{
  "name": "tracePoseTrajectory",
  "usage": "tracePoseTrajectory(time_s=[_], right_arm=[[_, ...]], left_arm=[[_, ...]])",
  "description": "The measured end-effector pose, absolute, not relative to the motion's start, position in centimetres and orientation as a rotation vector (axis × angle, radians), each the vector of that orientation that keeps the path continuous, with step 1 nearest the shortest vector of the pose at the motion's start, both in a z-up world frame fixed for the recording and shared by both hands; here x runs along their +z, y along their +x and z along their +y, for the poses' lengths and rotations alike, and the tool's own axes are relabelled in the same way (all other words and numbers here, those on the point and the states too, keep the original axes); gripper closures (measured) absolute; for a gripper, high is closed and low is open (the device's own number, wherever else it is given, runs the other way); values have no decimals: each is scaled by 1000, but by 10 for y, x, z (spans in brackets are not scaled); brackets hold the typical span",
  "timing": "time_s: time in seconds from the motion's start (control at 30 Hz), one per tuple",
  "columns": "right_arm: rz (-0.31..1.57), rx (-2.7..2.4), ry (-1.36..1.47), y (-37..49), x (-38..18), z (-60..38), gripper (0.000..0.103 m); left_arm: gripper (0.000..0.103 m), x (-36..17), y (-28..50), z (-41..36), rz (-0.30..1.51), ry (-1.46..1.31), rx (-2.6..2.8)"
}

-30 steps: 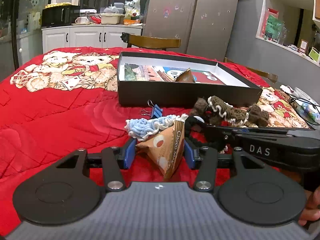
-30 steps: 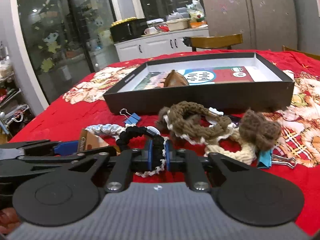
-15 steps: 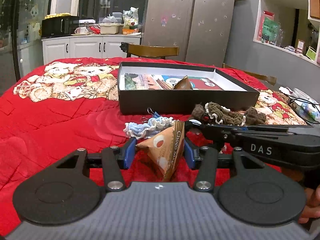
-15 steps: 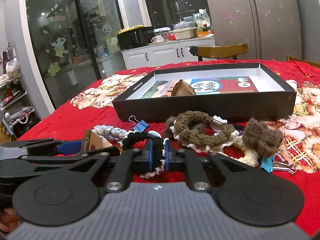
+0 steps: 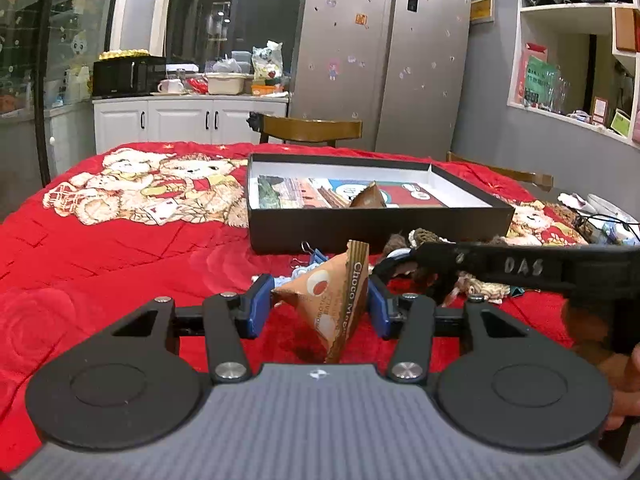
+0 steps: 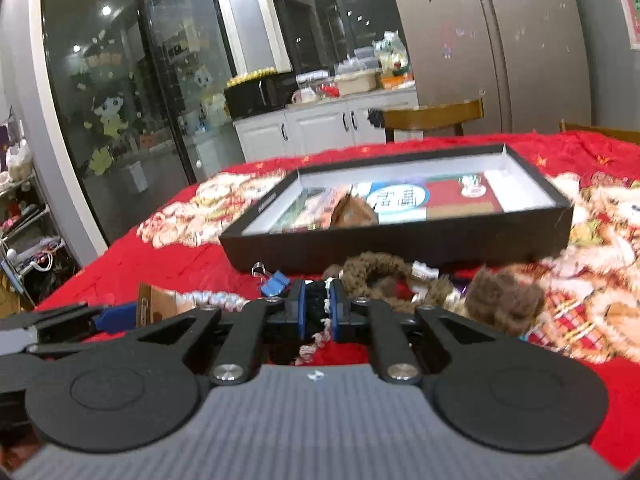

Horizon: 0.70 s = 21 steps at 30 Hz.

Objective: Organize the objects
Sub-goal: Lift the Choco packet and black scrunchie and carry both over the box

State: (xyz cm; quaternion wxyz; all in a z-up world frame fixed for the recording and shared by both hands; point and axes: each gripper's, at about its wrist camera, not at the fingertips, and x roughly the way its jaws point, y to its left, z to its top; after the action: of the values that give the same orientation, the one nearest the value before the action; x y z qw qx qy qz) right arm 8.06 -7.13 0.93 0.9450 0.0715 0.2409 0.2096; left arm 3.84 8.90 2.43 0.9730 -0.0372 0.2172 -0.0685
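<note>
Jaws: left gripper (image 5: 320, 306) grasps snack packet (image 5: 334, 302); right gripper (image 6: 318, 312) clenches black-and-white scrunchie (image 6: 316, 308), seen only rightward.

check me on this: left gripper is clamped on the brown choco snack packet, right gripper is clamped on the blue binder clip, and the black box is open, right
Not quite. The right gripper is shut on a black crocheted band with white trim, as the right wrist view shows; the blue binder clip lies on the cloth. The left gripper does hold the snack packet, and the black box is open.

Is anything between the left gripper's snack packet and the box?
Mostly clear. The snack packet faces the box with only a blue binder clip low on the cloth between; the near wall must be cleared.
</note>
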Motion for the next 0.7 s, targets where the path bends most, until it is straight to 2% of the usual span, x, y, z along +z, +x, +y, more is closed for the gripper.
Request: tracePoseTrajectory(time_s=[0.7], right_arm=[[427, 443, 183, 70, 56, -73, 89]], left_arm=[[48, 36, 30, 89, 340, -82, -61]])
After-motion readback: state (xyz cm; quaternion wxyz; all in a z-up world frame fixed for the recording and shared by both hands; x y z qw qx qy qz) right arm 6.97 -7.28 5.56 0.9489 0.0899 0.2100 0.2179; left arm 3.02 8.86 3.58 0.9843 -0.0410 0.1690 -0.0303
